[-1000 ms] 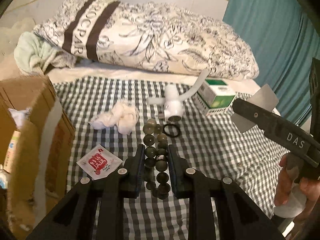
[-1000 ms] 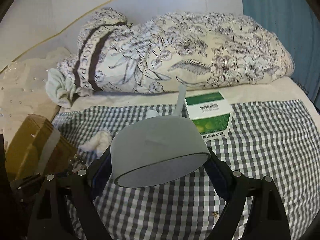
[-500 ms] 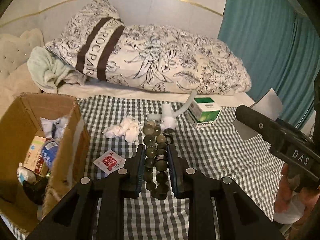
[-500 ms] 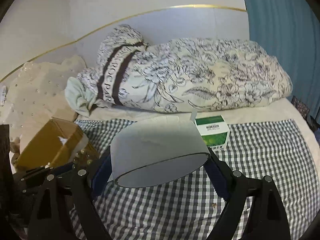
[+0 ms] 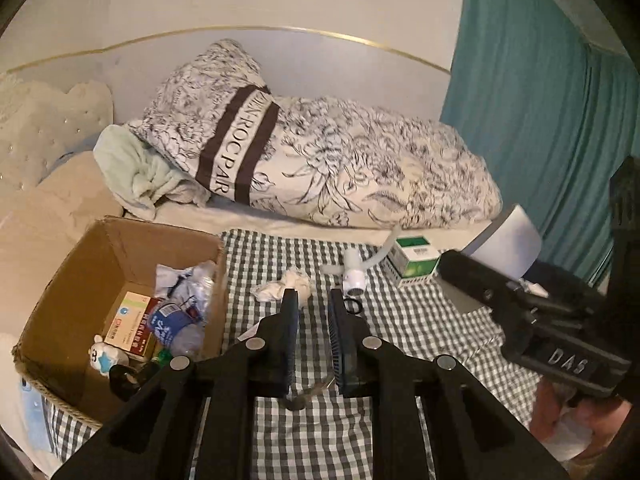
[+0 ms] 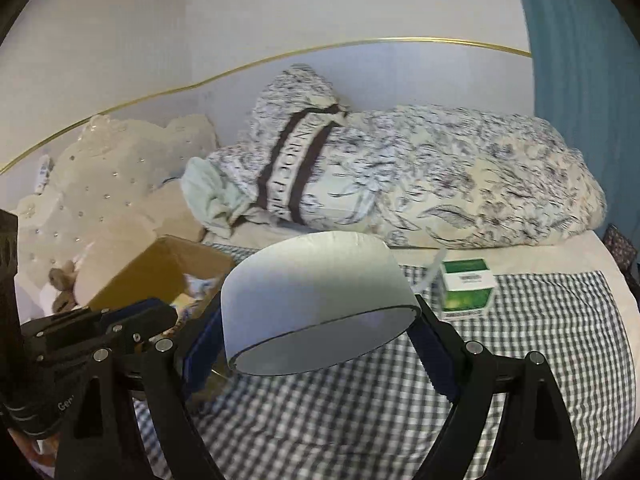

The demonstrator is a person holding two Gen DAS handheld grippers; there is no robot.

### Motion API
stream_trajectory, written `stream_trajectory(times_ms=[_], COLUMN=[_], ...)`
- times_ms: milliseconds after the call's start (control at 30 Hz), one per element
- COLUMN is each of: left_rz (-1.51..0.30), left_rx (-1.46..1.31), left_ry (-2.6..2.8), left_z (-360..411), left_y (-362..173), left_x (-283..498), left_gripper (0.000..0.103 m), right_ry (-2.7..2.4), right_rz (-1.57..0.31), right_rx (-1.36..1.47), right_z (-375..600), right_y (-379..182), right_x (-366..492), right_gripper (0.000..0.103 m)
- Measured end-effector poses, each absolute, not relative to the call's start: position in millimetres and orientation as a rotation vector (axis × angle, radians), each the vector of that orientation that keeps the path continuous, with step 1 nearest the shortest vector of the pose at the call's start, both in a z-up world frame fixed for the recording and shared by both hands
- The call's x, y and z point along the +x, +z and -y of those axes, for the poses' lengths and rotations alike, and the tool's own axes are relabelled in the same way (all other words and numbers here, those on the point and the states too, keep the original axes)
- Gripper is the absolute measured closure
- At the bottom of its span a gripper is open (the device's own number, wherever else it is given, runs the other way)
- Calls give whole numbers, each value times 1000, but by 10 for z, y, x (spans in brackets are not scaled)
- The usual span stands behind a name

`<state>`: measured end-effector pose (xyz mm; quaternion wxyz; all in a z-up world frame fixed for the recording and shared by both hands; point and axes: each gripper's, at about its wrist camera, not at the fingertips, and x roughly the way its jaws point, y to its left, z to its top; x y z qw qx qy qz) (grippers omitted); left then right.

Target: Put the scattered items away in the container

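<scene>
Cardboard box [image 5: 120, 248]: now showing open beside both tongs; drop-off looks near.
Bowl [image 6: 312, 280]: right tongs [image 6: 316, 320] gripping it, jaws wide, above the bed.
Left tongs [image 5: 312, 294]: just been closing narrower; bead bracelet no longer showing between pads, hold unclear.

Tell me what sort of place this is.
Most likely a bedroom: the work happens on a bed. A rolled floral duvet lies against a padded headboard, a checked sheet covers the mattress, and a teal curtain hangs alongside.
</scene>
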<state>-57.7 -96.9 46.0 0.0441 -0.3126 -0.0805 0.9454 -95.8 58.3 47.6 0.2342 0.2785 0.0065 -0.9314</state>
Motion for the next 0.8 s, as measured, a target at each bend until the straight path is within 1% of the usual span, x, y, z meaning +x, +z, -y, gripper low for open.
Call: stream_trajectory(times_ms=[100,200,267,300,333,367,500,667,800], left_rz=[295,297,297,287,279,271,274,172,118], left_rx=[-946,-946,-965,-981,-993,-1012,-1037,-1135,-1220], left_ry=[2902,2899,2886,2889,2885,2880,2810,2748,2727], left_z=[1151,1272,1280,1264,1244,1213,989,630,421], left_y=[537,540,485,425,386,316,-2,-471,-921], left_x=[-519,-467,-453,-451,-439,-446,-394,-408,-512], left_gripper=[88,87,81,64,35,27,20,20,20], right_ry=[-2528,-2522,-2520,-2520,-2526,-2533,-2566,-2593,-2601], right_rz=[-48,-86,-98,-102,-103,-101,-88,-53,-69], right_rx=[737,713,719,727,735,743,778,843,888], right_z=[-378,-223,-177,-165,-170,-190,-354,-582,-711], right_y=[540,557,540,519,496,475,378,205,34], right_x=[-889,-837,-833,-843,-859,-879,-993,-1119,-1194], right_gripper=[17,17,17,17,17,17,17,17,17])
